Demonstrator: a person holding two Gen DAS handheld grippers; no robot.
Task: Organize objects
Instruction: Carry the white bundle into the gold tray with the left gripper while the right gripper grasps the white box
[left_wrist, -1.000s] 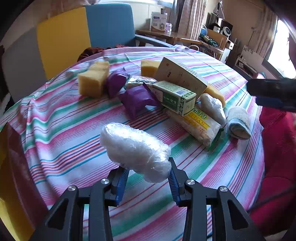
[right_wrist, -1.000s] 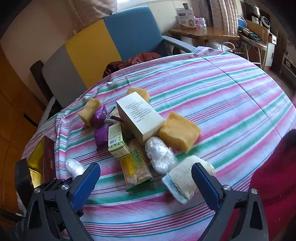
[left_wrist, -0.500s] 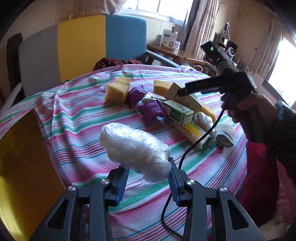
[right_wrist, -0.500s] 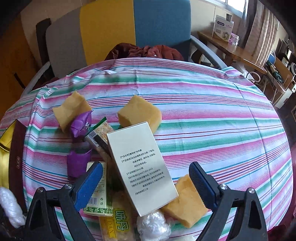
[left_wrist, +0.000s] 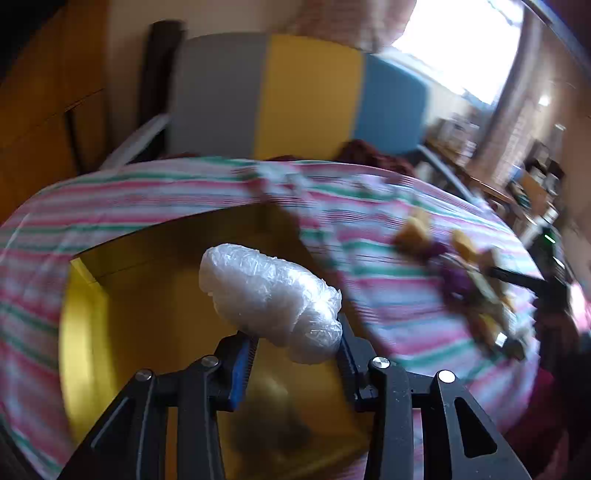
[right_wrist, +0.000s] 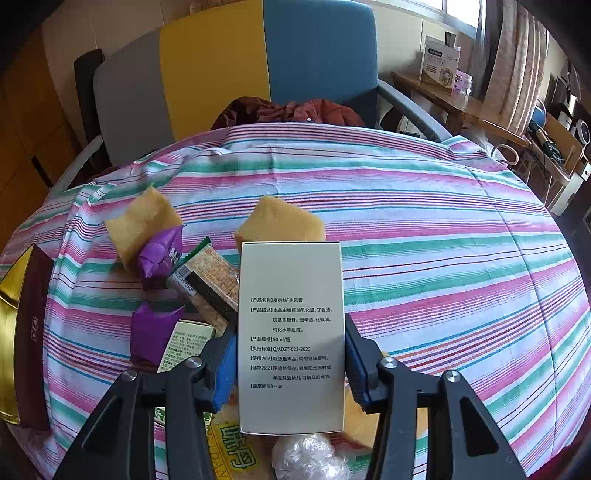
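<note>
The left gripper (left_wrist: 293, 343) holds a plastic-wrapped bundle (left_wrist: 271, 301) between its fingers (left_wrist: 240, 363), clamped on the bundle's near end, with the rest jutting forward and to the left. The bundle hangs above a gold tray (left_wrist: 122, 332) that lies on the striped cloth (left_wrist: 388, 295) of the desk; this view is blurred, and the pile of goods at the far right shows only as smears of yellow and purple. The right gripper (right_wrist: 290, 360) has its fingers (right_wrist: 225, 363) closed on a tall white box (right_wrist: 291, 336), gripping its long sides, the printed face toward the camera. The box stands over the pile on the desk. Behind it are two yellow sponges, one (right_wrist: 142, 225) at the left and one (right_wrist: 280, 223) just past the box's top edge. Left of the box lie a purple packet (right_wrist: 160, 254), a second purple packet (right_wrist: 151, 332), a snack bar (right_wrist: 207, 277) and a green carton (right_wrist: 186, 347). Another wrapped bundle (right_wrist: 310, 458) and a yellow packet (right_wrist: 236, 448) show below the box. The gold tray (right_wrist: 9, 314) sits at the desk's left edge. A chair (right_wrist: 258, 66) stands beyond the desk.
</note>
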